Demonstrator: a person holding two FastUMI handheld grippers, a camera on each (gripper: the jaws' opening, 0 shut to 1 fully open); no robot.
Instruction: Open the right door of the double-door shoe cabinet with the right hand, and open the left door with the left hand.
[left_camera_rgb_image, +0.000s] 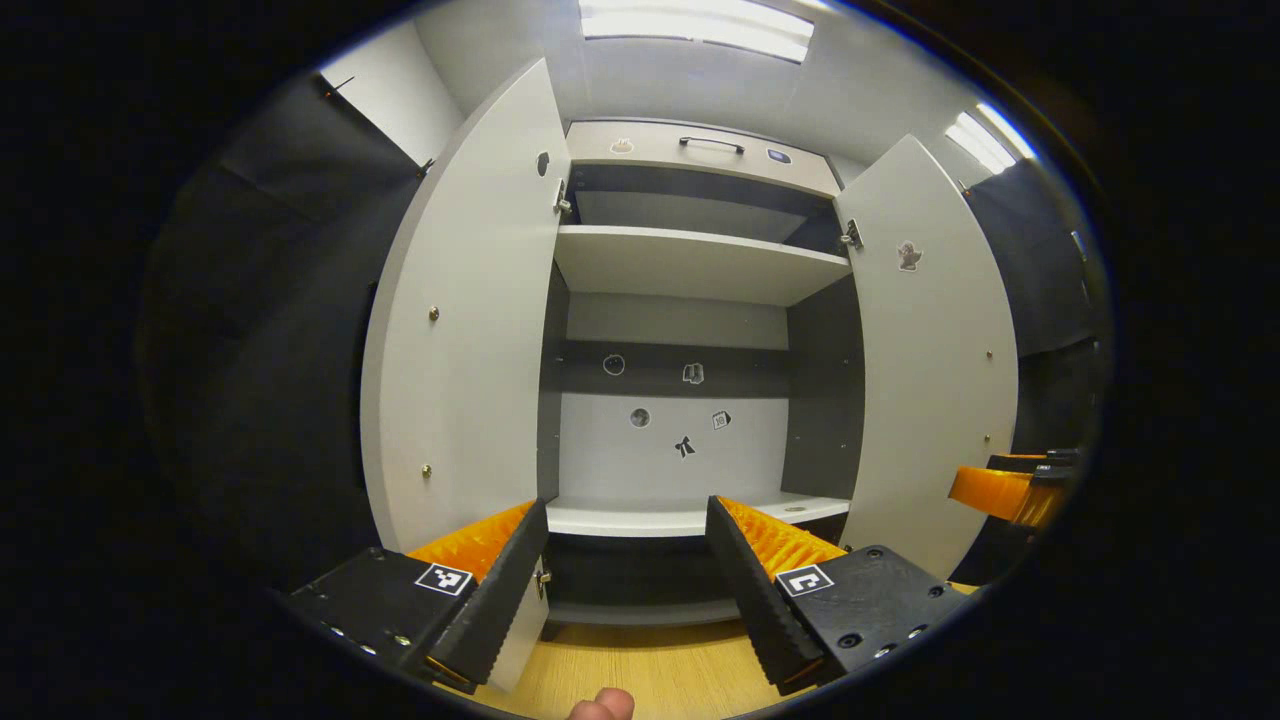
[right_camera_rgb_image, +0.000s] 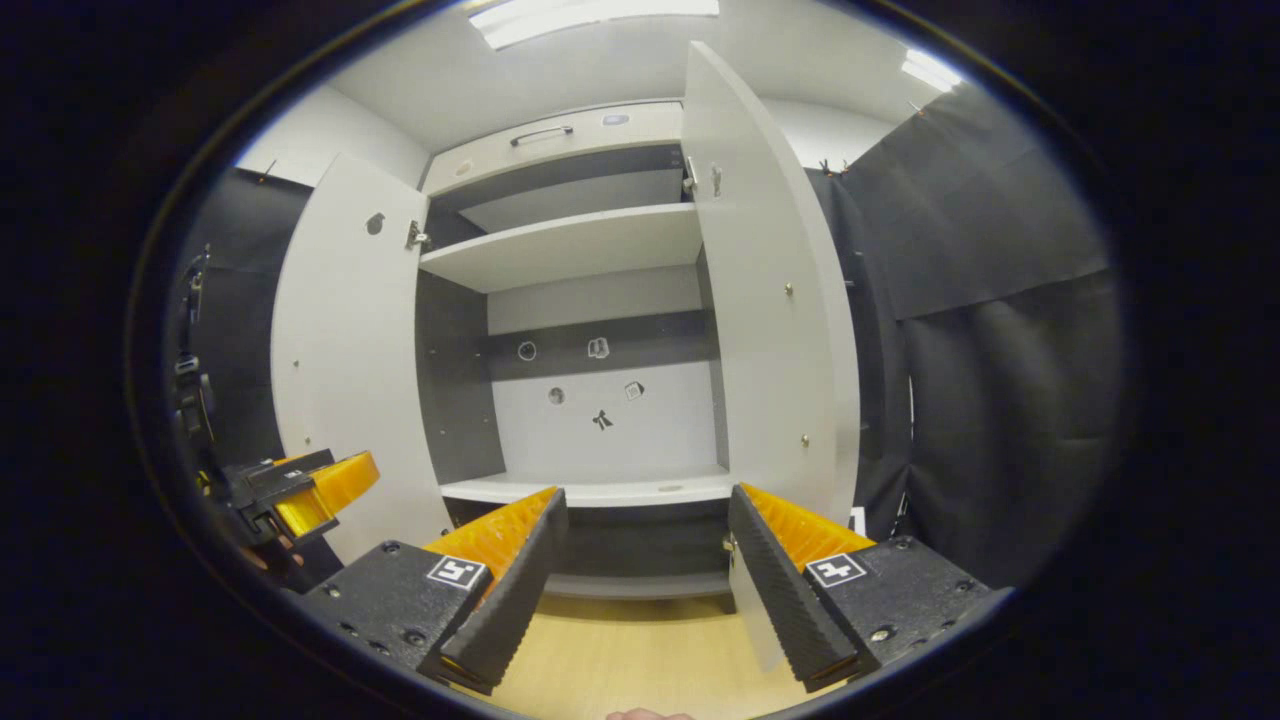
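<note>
Left gripper (left_camera_rgb_image: 627, 570) is hovering w/ jaws spread wide, gripping nothing; a fingertip (left_camera_rgb_image: 602, 706) is poking in at the bottom edge, mostly cut off. Right gripper (right_camera_rgb_image: 647, 560) is likewise hanging released, nothing btwn its fingers. In the right gripper view the left gripper is peeking in at the far left, partly cut off, just beside the left door (right_camera_rgb_image: 345, 340). Wood floor (left_camera_rgb_image: 640, 665) is lying below both. Shoe cabinet (left_camera_rgb_image: 690, 150) is standing w/ both doors swung out: left door, right door (right_camera_rgb_image: 770, 300). Shelves inside are showing bare; small stickers (left_camera_rgb_image: 684, 446) on the back panel are too small to make out. Top drawer handle (left_camera_rgb_image: 711, 144) is sitting above the opening.
</note>
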